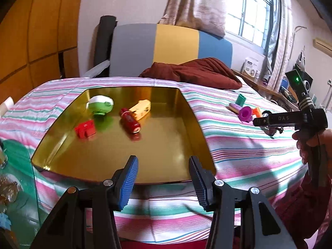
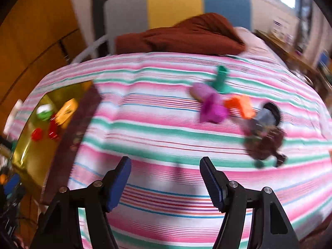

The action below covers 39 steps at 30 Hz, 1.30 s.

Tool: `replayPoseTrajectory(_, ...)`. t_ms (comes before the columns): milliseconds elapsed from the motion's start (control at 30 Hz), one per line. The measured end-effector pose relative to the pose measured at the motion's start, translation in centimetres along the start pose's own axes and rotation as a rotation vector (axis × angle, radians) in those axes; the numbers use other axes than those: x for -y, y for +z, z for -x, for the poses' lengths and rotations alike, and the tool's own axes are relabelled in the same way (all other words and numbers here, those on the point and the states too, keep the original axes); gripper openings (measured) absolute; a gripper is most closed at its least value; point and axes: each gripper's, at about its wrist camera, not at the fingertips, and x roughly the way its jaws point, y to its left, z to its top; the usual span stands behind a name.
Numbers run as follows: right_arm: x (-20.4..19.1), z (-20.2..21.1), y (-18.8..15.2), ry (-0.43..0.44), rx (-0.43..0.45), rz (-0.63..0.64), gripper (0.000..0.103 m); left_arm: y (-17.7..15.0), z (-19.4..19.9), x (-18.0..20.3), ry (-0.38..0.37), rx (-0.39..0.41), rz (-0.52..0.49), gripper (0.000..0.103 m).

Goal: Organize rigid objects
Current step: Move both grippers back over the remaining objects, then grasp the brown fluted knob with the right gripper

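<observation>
The left gripper is held wide, nothing between the pads, low centre of its frame, just over the near rim of the gold tray. The right gripper is likewise spread wide and empty, bottom centre of its view, above the striped bedcover.

In the tray, upper left of the left view: a red block, red canister, green-white toy and yellow piece. Still loose on the cover, right of centre in the right view — purple funnel-like toy, green piece, orange piece, and a dark item.

Risk, as judged: the soft cover gives under a push, so a piece may be tipped or rolled away; the loose cluster is packed close, so a neighbour could be knocked.

The right view is heavily blurred — the dark item can't be identified, and the tray is cut off at left edge.
</observation>
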Motion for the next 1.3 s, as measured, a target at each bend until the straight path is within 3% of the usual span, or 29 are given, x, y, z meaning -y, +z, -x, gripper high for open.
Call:
replayPoseTrajectory(167,5.5,0.9,0.3,-0.076,0.025,-0.133,0.071,0.6,0.0,1.9,-0.031,0.001,-0.039,0.051)
replayPoseTrajectory(267,8.3,1.5,0.7,-0.128,0.052,-0.205,0.081,0.8,-0.1,3.1,-0.053,-0.001,-0.061,0.051)
replayPoseTrajectory(400,12.4,1.4,1.3,-0.184,0.060,-0.296,0.081,1.1,-0.2,4.5,-0.077,-0.009,-0.085,0.051)
replayPoseTrajectory(600,16.4,-1.0,1.9,-0.152,0.015,-0.404,0.081,1.4,-0.4,6.3,-0.104,-0.020,-0.116,0.051)
replayPoseTrajectory(800,16.0,-3.1,1.8,-0.113,-0.025,-0.371,0.079,1.6,-0.7,7.6,-0.115,-0.030,-0.148,0.051)
replayPoseTrajectory(1000,15.0,-4.2,1.8,-0.140,-0.063,-0.295,0.058,1.9,-1.5,9.4,-0.134,-0.046,-0.173,0.051)
replayPoseTrajectory(1300,15.7,-3.6,1.2,-0.106,-0.063,-0.347,0.058,3.3,-3.4,12.9,-0.184,-0.068,-0.212,0.051)
